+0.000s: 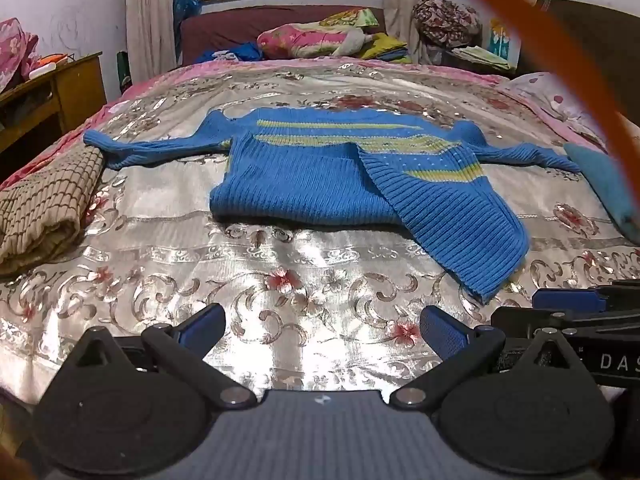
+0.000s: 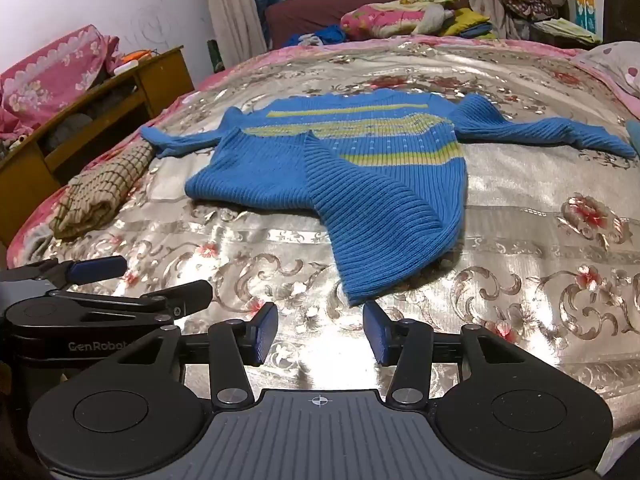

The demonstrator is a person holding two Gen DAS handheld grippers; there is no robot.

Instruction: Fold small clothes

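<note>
Blue knit sweater with yellow-green stripes is lying spread out in the middle of the bed, on a shiny silver bedspread with a swirly flower pattern. Both sleeves are stretched out to the sides. The lower part of the sweater isn't flat: one ribbed corner is flipped over diagonally and sticks out toward the cameras, so the hem looks like a slanted flap.

The left tool hangs over the bare bedspread just short of the sweater, jaws spread wide, nothing between them. The right tool is right next to it, jaws parted a bit narrower than the left, also empty. In the right wrist view the tip of that flipped ribbed corner sits just beyond the gap between the right tool's fingers, very near but not pinched. Each tool shows up at the edge of the other one's camera, so they're side by side.

Other stuff around: a folded tan checked cloth lies on the bedspread beside the left sleeve cuff, and a teal piece of cloth is near the right sleeve end. A wooden desk stands off the left side of the bed with pink floral bedding on it. Pillows and bundled fabric pile up at the far end under the window, with curtains either side.
</note>
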